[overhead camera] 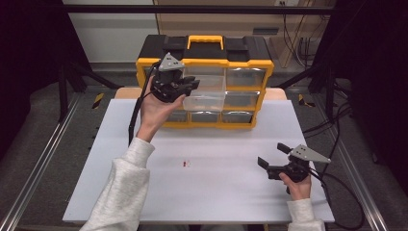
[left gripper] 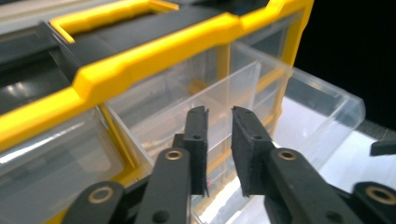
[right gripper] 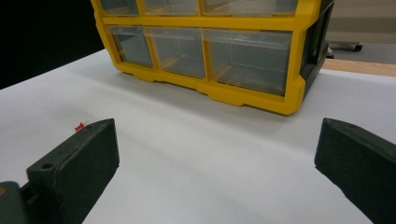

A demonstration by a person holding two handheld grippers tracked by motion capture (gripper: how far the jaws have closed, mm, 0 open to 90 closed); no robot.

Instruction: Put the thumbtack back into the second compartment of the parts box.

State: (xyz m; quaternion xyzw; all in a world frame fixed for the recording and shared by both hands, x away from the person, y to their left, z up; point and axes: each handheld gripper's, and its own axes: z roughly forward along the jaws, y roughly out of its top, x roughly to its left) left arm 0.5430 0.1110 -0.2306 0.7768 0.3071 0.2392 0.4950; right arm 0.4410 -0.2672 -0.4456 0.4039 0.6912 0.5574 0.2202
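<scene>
High view: clear drawer (overhead camera: 204,98), pulled out of yellow organiser (overhead camera: 250,63), far centre. Light, stiff, slippery plastic; grip front lip. Left gripper (overhead camera: 190,84) jaws narrow, empty. Right gripper (overhead camera: 270,155) wide, idle, near right.

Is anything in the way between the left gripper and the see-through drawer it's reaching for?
No, nothing visible. The left gripper is right at the pulled-out clear drawer of the yellow organizer. Its jaws stand slightly apart, with only a small gap of air before the drawer's wall.

High view overhead, 2 gripper views share organizer (overhead camera: 204,82)
</scene>
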